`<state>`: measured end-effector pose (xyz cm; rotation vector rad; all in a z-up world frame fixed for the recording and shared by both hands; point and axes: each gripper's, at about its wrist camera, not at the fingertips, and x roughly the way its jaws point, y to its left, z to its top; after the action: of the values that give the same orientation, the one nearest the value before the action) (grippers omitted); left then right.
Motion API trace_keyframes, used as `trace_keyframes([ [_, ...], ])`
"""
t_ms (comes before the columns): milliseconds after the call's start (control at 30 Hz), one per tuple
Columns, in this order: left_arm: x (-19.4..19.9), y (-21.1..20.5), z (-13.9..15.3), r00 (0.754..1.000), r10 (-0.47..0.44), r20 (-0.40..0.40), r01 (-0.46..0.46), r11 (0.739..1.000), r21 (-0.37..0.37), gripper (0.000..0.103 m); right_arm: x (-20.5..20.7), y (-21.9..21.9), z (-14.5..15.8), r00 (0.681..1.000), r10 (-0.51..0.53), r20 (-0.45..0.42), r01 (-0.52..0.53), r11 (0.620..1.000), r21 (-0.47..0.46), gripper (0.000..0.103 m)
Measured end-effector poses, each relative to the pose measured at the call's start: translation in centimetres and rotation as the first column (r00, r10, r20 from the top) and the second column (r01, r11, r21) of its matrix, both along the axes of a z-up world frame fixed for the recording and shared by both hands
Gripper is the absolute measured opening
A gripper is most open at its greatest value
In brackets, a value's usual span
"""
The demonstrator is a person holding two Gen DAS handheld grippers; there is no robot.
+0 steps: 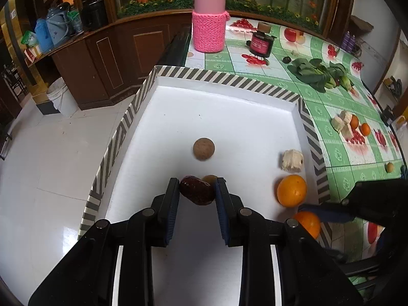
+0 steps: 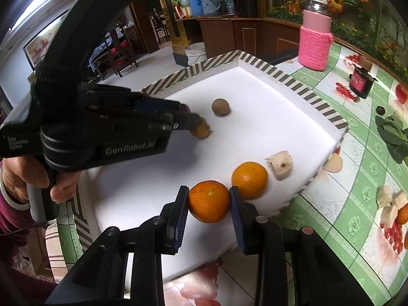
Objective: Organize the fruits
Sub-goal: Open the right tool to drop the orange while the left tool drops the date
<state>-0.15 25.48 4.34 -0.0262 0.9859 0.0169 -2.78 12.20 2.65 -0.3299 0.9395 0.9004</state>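
Observation:
A white tray with a striped rim point(image 1: 229, 77) point(image 2: 280, 72) lies on the table. My left gripper point(image 1: 196, 186) is shut on a dark red fruit point(image 1: 197, 191), held just above the tray floor. A small yellow-brown fruit point(image 1: 210, 178) point(image 2: 201, 131) lies right behind it. My right gripper point(image 2: 209, 196) is shut on an orange point(image 2: 209, 201) point(image 1: 308, 223) at the tray's near right edge. In the tray sit a second orange point(image 2: 250, 179) point(image 1: 292, 190), a pale chunk point(image 2: 279, 164) point(image 1: 292, 160) and a round brown fruit point(image 2: 220, 107) point(image 1: 203, 149).
On the fruit-print tablecloth stand a jar in a pink knitted sleeve point(image 1: 209, 25) and a dark jar point(image 1: 261, 43). Leafy greens point(image 1: 318, 74) and a pile of pale chunks with small oranges point(image 1: 349, 125) lie right of the tray. A white bucket point(image 1: 62, 97) stands on the floor.

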Motion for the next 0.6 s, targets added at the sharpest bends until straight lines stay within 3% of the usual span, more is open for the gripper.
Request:
trace_keyframes([
  [600, 0.8, -0.5, -0.3, 0.999, 0.018, 0.03, -0.017, 0.999, -0.04, 0.026, -0.7, 0.2, -0.9, 1.0, -0.008, -0.01, 0.008, 0.999, 0.043, 0.038],
])
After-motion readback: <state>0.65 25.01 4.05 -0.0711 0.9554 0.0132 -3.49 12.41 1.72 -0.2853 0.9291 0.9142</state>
